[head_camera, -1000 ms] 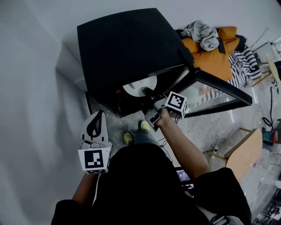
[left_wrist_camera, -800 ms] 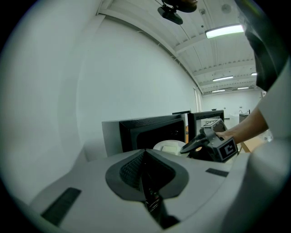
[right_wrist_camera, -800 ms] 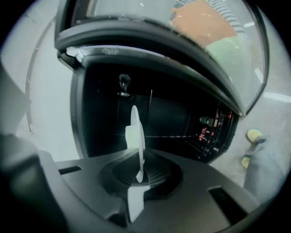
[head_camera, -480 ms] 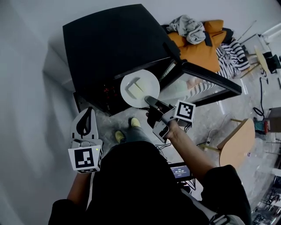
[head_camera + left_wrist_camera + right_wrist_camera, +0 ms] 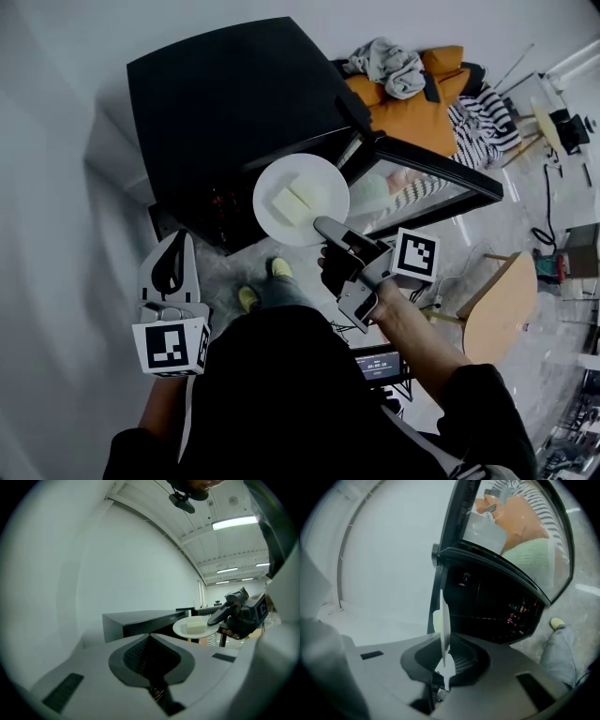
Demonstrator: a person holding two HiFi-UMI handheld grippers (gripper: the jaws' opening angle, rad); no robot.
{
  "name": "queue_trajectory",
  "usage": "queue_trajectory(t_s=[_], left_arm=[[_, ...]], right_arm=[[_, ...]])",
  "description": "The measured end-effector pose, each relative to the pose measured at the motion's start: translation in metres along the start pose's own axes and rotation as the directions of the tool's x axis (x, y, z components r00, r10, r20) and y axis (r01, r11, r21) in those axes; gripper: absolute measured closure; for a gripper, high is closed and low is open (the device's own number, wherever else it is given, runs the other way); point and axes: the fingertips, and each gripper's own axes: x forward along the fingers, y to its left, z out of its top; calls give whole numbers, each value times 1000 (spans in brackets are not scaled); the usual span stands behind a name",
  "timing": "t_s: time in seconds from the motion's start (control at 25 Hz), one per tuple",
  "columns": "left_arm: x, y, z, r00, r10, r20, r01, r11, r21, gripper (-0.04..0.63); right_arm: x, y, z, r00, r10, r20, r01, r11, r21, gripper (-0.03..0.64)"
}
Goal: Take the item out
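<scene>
Right tool point(image 5: 323, 226) pinched the near rim of the white plate point(image 5: 325, 172); its jaws had just eased slightly wider with the rim between them, pads pressing. The plate, carrying pale blocks point(image 5: 296, 201), hung in the air just outside the mouth of the black oven point(image 5: 225, 103), beside its open door point(image 5: 441, 174). Left tool point(image 5: 176, 247) was pressed together, empty, well apart. Plate looked stiff, smooth and breakable, likely fairly heavy for a one-edge pinch: deeper bite on the rim, kept level or the loose blocks could slide.
</scene>
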Motion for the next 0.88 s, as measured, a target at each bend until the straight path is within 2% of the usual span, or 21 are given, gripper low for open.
queue_trajectory(t_s=[0.2,0.36,0.56,0.64,0.76,0.88], left_arm=[[2,1,12,999,-2,38,3,1000,-6,588],[17,4,2,998,-13,55,14,1000,-5,588],[-3,-2,23,998,-20,66,20,1000,0,588],[2,1,21,997,-23,72,23,1000,-4,588],[11,7,13,997,-21,78,22,1000,-8,588],[-1,6,26,997,-17,76,17,1000,-6,588]], right_arm=[[-4,8,-5,1000,12,-12,-12,1000,-11,586],[2,9,-2,999,49,-7,-49,999,2,589],[-17,50,-14,995,96,-3,-96,995,-13,589],[-13,52,-10,994,108,5,-108,993,-40,589],[-4,39,-1,996,88,22,-86,994,-62,589],[-13,42,-4,997,66,32,-64,997,-50,589]])
